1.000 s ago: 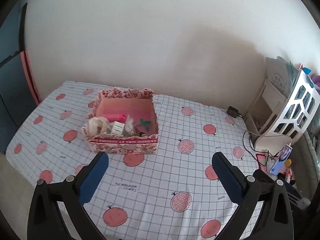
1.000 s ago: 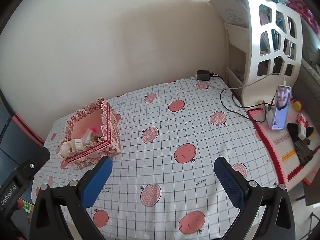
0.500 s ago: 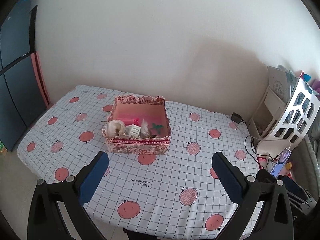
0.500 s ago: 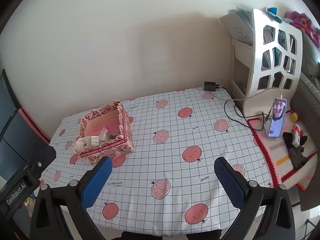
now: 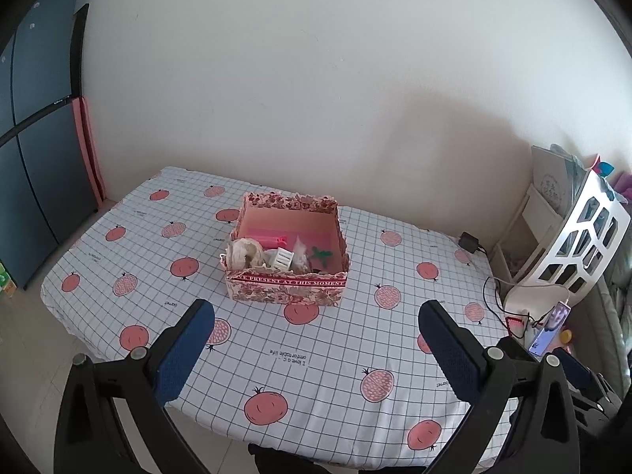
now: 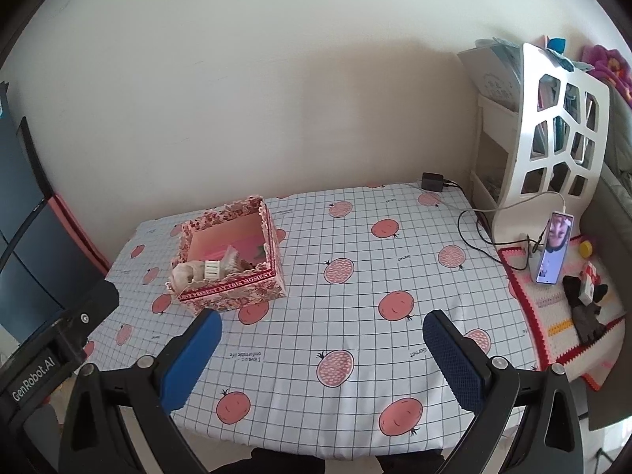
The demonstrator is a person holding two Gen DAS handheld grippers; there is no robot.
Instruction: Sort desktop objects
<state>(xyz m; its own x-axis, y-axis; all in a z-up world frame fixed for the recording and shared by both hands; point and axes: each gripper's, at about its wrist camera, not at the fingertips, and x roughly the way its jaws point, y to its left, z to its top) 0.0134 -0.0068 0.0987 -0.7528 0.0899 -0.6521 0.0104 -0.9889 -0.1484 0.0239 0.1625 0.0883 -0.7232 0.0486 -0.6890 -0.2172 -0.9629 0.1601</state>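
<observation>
A pink floral box point(image 5: 286, 290) point(image 6: 237, 296) stands near the back middle of the table. Inside it lie a cream crumpled item point(image 5: 245, 253), a white clip point(image 5: 283, 258), a pink piece point(image 5: 264, 240) and a green piece point(image 5: 320, 254). My left gripper point(image 5: 316, 345) is open, held above the table's front part, well short of the box, with nothing between its blue pads. My right gripper point(image 6: 322, 349) is open too, over the front of the table to the right of the box, empty. The left gripper's body point(image 6: 59, 339) shows at the left of the right wrist view.
The table point(image 5: 355, 339) wears a white checked cloth with pink fruit prints. A white shelf rack point(image 6: 553, 134), a propped phone point(image 6: 553, 247) with cables, a black charger point(image 6: 432, 181) and a crocheted mat point(image 6: 568, 316) sit at the right. Dark cabinets point(image 5: 35, 158) stand left.
Both grippers have pulled back and up from the table, so the box looks smaller and the table's front edge is now in view. Both stay open and empty.
</observation>
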